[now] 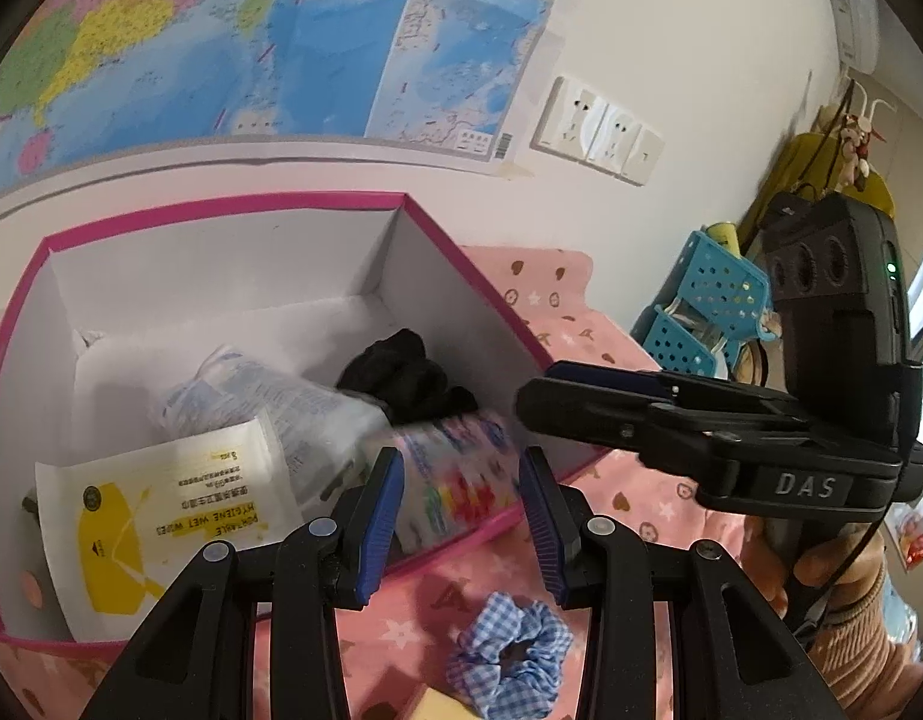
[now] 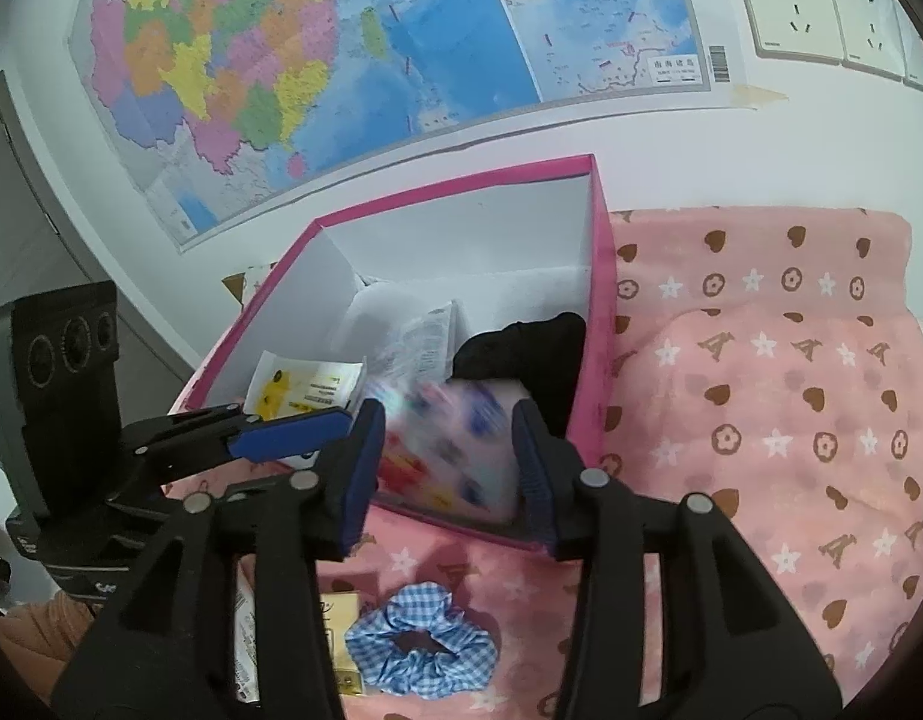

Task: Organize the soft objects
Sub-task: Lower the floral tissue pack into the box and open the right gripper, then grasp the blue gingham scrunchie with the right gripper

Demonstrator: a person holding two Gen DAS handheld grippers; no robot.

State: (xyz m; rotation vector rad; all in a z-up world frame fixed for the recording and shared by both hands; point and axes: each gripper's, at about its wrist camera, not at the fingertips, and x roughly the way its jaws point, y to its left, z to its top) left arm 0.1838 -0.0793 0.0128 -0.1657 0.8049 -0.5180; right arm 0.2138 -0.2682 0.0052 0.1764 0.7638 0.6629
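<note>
Pink box (image 2: pixel 461 180) stands open-topped against the wall, so soft things can drop straight in

Wall map (image 1: pixel 221 30) above, pink patterned cloth (image 2: pixel 761 360) beneath; a blurred floral packet (image 2: pixel 449 450) is in the box's near corner, seemingly mid-fall; blue gingham scrunchie (image 2: pixel 422 639) lies outside in front, likely next; right tongs (image 2: pixel 446 420) and left tongs (image 1: pixel 461 462) both stand apart, empty.

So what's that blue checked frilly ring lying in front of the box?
It is a hair scrunchie: blue and white gingham cloth gathered into a ruffled ring with a small dark hole in the middle. It looks soft and crumpled. It lies flat on the pink patterned blanket, just outside the near wall of the pink-rimmed box. Neither gripper touches it. A yellowish packet lies right beside it; whether they touch is unclear.
</note>
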